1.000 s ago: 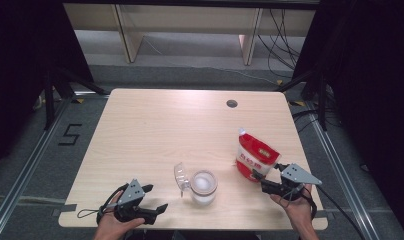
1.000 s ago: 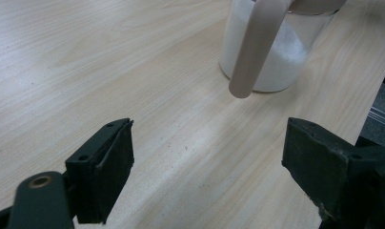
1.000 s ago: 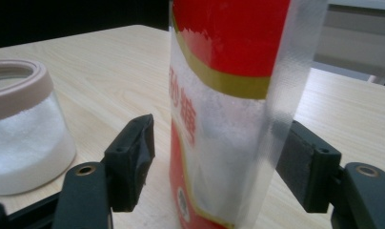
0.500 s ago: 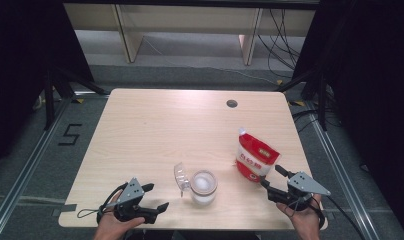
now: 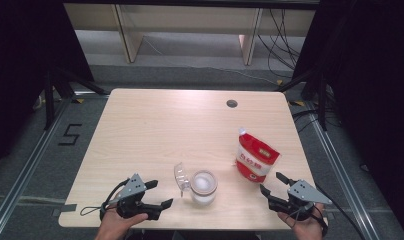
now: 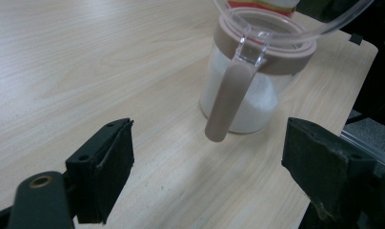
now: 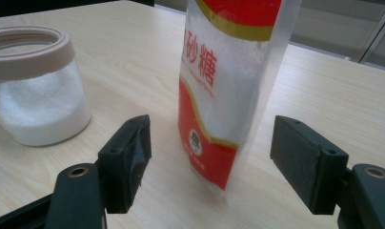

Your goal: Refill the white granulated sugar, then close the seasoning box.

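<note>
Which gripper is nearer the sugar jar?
Left. The left gripper sits just left of the sugar jar, jaws open toward it. The right gripper is farther off, beside the red sugar bag.

The high view looks forward and down on the whole table (image 5: pixel 155 125). Both gripper views sit low and close, facing inward; both share the jar (image 6: pixel 248 81) (image 7: pixel 35 86).
</note>
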A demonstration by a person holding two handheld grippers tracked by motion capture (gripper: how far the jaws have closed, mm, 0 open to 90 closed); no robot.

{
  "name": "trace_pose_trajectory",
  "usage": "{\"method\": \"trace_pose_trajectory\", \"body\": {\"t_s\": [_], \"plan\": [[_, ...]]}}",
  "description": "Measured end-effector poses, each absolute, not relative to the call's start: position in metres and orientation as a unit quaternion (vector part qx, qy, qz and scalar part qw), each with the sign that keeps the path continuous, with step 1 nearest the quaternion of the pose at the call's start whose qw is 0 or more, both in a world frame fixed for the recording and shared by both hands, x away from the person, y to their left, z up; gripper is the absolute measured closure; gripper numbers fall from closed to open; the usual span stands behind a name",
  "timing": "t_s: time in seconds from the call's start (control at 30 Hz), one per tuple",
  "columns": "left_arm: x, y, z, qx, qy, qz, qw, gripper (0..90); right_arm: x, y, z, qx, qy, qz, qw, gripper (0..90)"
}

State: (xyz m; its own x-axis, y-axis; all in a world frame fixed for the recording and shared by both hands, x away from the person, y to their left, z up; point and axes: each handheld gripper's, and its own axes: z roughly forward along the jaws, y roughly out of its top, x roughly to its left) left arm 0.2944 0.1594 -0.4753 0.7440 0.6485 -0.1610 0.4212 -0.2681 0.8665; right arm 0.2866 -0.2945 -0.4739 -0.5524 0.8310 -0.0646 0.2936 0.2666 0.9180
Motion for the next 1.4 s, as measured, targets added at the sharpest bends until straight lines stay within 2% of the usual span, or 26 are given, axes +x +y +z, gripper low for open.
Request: {"method": "trace_pose_trajectory", "body": {"t_s": [0.1,0.13,0.2,0.3,0.5,0.7,0.77,0.97,1.13,1.27,1.4], "plan": [[0.296,0.157,-0.471,0.787,0.337,0.115,0.504,17.6,0.282,-0.294,-0.475,0.398,0.738,0.469,0.277,30.8],[0.297,0.156,-0.470,0.786,0.332,0.115,0.509,17.6,0.284,-0.298,-0.475,0.373,0.745,0.469,0.292,30.8],[0.297,0.155,-0.467,0.785,0.341,0.115,0.504,17.6,0.282,-0.298,-0.477,0.390,0.741,0.471,0.277,30.8],[0.300,0.154,-0.463,0.781,0.343,0.098,0.512,18.6,0.279,-0.299,-0.477,0.387,0.742,0.472,0.278,30.6],[0.302,0.150,-0.457,0.783,0.342,0.103,0.509,19.7,0.272,-0.296,-0.477,0.397,0.740,0.472,0.270,30.2],[0.304,0.149,-0.453,0.787,0.338,0.107,0.505,22.3,0.274,-0.297,-0.479,0.372,0.748,0.471,0.281,30.2],[0.304,0.147,-0.452,0.787,0.337,0.107,0.505,23.0,0.273,-0.296,-0.479,0.388,0.748,0.467,0.268,30.2],[0.303,0.140,-0.449,0.789,0.328,0.111,0.507,36.2,0.273,-0.297,-0.479,0.379,0.753,0.464,0.271,30.2],[0.302,0.139,-0.449,0.786,0.321,0.114,0.516,56.0,0.273,-0.298,-0.479,0.380,0.752,0.467,0.270,30.2],[0.301,0.139,-0.447,0.786,0.313,0.122,0.519,68.6,0.274,-0.298,-0.479,0.369,0.751,0.470,0.280,30.2],[0.298,0.139,-0.445,0.787,0.303,0.126,0.523,78.0,0.271,-0.295,-0.479,0.385,0.749,0.473,0.260,30.2]]}}
